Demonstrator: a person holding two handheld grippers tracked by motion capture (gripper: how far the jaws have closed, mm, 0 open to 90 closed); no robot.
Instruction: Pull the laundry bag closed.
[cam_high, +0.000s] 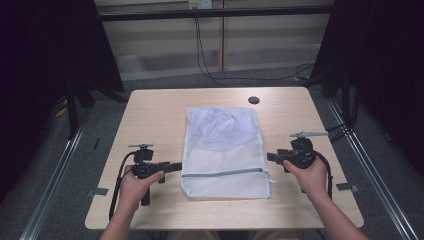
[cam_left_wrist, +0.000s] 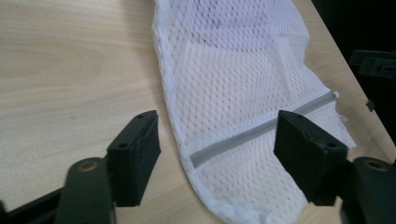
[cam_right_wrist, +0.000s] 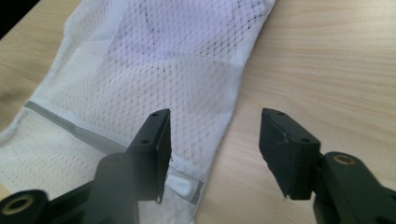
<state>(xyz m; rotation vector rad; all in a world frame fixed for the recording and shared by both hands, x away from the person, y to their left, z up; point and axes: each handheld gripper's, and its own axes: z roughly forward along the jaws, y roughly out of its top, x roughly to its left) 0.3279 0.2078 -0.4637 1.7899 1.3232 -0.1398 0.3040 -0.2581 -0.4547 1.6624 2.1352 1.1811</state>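
On pale wood table (cam_high: 150, 107), white mesh bag (cam_high: 223, 150), grey carpet (cam_high: 165, 80)

Inside the white mesh bag (cam_high: 223, 150), above its grey zipper (cam_high: 225, 173), a pale garment shows too blurred to identify.

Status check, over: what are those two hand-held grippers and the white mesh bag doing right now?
Left hand-held gripper open, empty, beside the bag. Right hand-held gripper open, empty, opposite side. Mesh bag flat on table, zipper closed. Nothing in the way.
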